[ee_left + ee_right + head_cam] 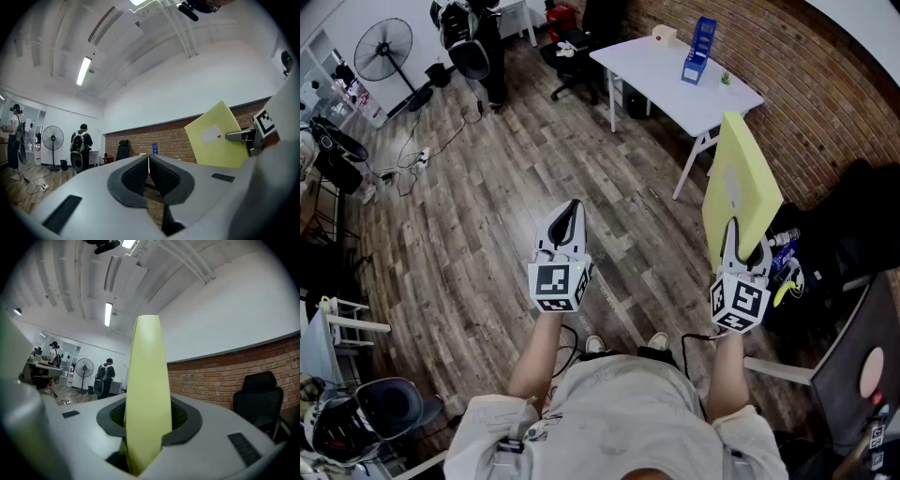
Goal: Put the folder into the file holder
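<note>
The thin, flat, yellow-green paper folder stands up on its edge in the air on the right, above the wood floor. It has a small white label on its face. Its bottom edge is pinched between the jaws of the right tool. The blue file holder stands upright far away on the white tabletop, well apart from the folder.
</note>
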Demonstrator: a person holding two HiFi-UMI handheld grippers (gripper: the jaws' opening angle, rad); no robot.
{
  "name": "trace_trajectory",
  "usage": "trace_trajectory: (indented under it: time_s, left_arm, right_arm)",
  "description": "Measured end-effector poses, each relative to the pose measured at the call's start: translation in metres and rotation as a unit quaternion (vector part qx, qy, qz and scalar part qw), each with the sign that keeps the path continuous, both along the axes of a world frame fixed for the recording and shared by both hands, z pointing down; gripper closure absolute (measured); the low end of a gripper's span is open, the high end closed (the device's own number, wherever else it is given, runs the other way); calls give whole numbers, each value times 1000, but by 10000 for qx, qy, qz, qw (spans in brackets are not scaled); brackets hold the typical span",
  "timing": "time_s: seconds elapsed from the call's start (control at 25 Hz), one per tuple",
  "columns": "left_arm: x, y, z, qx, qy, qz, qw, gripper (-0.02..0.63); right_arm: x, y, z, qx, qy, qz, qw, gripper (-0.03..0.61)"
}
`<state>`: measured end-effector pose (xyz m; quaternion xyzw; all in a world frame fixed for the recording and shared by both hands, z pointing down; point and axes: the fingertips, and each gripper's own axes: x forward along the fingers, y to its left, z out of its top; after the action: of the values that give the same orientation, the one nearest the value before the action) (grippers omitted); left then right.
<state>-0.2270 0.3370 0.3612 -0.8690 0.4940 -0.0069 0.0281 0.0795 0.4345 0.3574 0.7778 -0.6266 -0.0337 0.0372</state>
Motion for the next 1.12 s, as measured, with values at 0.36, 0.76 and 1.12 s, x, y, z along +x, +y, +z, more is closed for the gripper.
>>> trace_trajectory:
  time_s: [0.36, 0.76, 1.12]
  left_arm:
    - [-21, 1, 8, -75, 16, -38, 10000, 594]
    - [-51, 4, 19, -198, 25, -95, 9998, 594]
    - [-97, 6, 28, -243, 81, -185, 9995, 594]
  right_arm:
    - [-21, -2, 2, -12, 26, -20, 10000, 419]
    - [-52, -8, 21, -228, -253, -85, 9994, 407]
    - [-96, -16, 28, -305, -240, -161, 9991, 407]
